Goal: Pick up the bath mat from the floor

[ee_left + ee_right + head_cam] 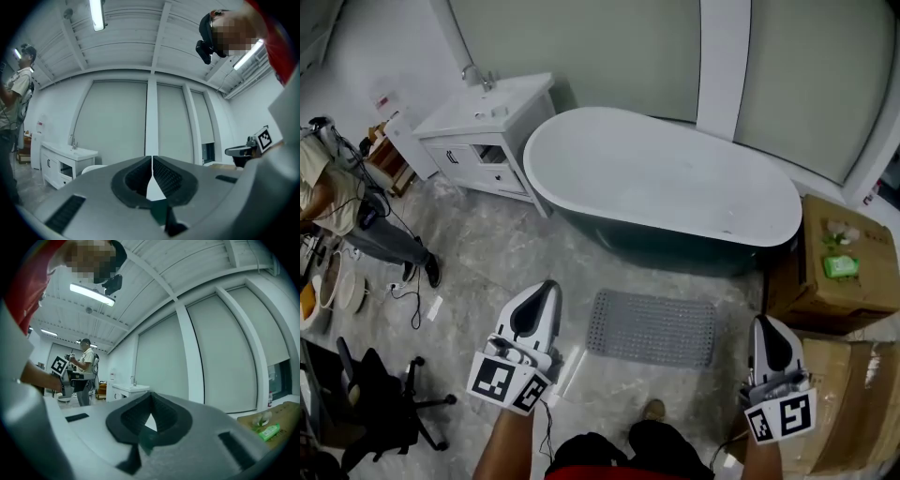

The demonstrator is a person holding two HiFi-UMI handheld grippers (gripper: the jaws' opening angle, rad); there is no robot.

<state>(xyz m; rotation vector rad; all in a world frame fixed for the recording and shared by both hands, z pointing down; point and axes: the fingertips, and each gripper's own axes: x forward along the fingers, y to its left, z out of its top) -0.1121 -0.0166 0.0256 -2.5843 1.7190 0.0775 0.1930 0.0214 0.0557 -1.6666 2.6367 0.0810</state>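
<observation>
The grey bath mat (652,328), covered in small holes, lies flat on the marbled floor (487,248) in front of the bathtub (661,183). My left gripper (546,289) hangs shut and empty to the mat's left, held well above the floor. My right gripper (768,330) is shut too, empty, off the mat's right end. In the left gripper view the left gripper (152,161) points level at the far wall, jaws together. The right gripper (151,399) in its own view likewise points up at wall and ceiling. Neither gripper view shows the mat.
A white vanity with a tap (487,127) stands left of the tub. Cardboard boxes (834,267) are stacked at the right, a green packet (841,266) on top. Another person (342,211) stands at far left near a black office chair (380,394) and floor cables. My own shoe (653,410) shows below the mat.
</observation>
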